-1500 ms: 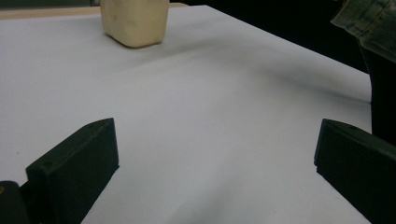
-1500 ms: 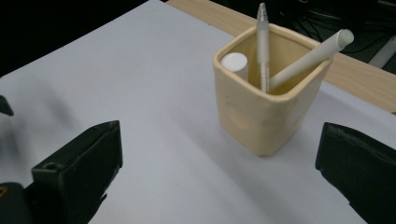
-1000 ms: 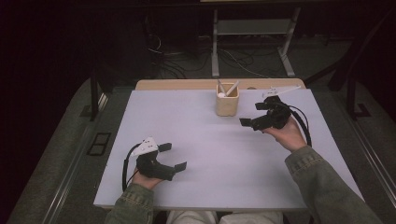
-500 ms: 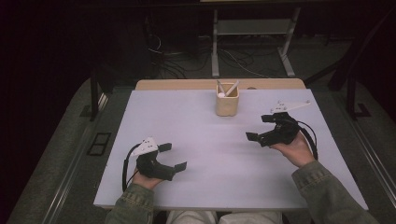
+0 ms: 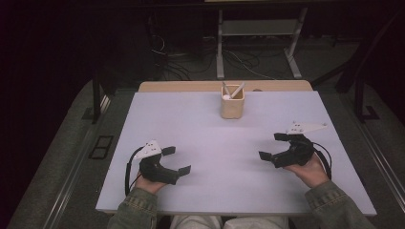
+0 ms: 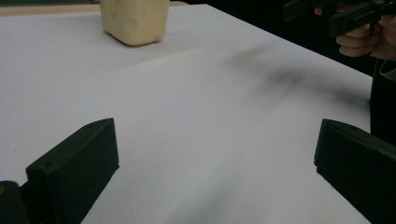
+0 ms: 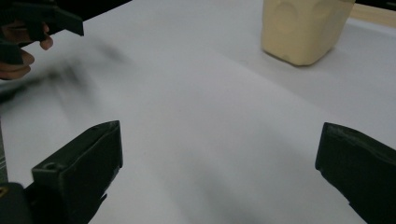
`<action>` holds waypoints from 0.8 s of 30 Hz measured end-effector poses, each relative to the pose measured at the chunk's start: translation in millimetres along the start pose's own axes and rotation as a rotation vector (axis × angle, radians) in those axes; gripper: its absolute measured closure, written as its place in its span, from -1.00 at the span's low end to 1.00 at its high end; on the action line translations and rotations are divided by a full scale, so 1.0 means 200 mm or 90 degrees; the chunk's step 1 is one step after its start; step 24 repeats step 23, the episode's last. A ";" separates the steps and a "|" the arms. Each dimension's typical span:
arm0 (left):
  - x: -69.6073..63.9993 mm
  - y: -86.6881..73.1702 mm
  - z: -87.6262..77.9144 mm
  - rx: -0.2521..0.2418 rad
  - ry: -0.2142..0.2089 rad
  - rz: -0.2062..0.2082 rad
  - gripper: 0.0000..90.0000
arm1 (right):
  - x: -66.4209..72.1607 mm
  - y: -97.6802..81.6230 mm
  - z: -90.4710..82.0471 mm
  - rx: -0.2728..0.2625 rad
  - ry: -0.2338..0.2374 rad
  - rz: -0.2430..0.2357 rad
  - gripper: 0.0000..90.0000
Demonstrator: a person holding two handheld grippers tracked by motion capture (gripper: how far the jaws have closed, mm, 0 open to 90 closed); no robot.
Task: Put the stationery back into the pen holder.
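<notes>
A cream square holder [image 5: 232, 105] stands at the far middle of the white table [image 5: 210, 138], with pale sticks poking out of its top. My left gripper [image 5: 175, 160] rests near the front left, open, nothing between its jaws. My right gripper [image 5: 273, 146] rests at the right side, open and empty too. In the left gripper view the holder [image 6: 135, 21] sits far ahead at upper left, and the right hand [image 6: 362, 39] with its gripper is at the upper right. The right gripper view has the holder [image 7: 302, 29] at upper right and the left hand [image 7: 18, 51] at upper left.
A wooden strip [image 5: 191, 86] runs along the table's far edge. Beyond it, a metal stand [image 5: 258, 28] and cables [image 5: 181, 59] lie on the dark floor. Dark chair or frame legs [image 5: 98, 98] stand at both sides.
My right gripper has drawn back from beside the holder toward the near right of the table and lowered. The left gripper has stayed in place.
</notes>
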State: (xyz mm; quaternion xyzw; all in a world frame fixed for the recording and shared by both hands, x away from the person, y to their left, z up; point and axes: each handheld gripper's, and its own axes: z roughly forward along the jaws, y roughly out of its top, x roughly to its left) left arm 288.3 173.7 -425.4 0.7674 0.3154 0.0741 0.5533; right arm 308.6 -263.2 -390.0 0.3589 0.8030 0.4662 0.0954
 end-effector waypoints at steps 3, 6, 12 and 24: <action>0.00 0.00 0.00 0.000 0.000 -0.001 -1.00 | 0.01 -0.04 -0.02 -0.002 -0.004 0.001 -0.99; 0.00 0.00 0.00 0.001 0.000 0.000 -1.00 | 0.02 -0.08 -0.04 -0.005 -0.007 0.006 -0.99; 0.00 0.00 0.00 0.006 -0.001 0.001 -1.00 | 0.01 -0.16 -0.09 -0.011 -0.019 0.013 -0.99; 0.00 0.00 0.01 0.011 -0.009 -0.001 -1.00 | 0.00 -0.25 -0.11 -0.016 -0.036 0.018 -0.99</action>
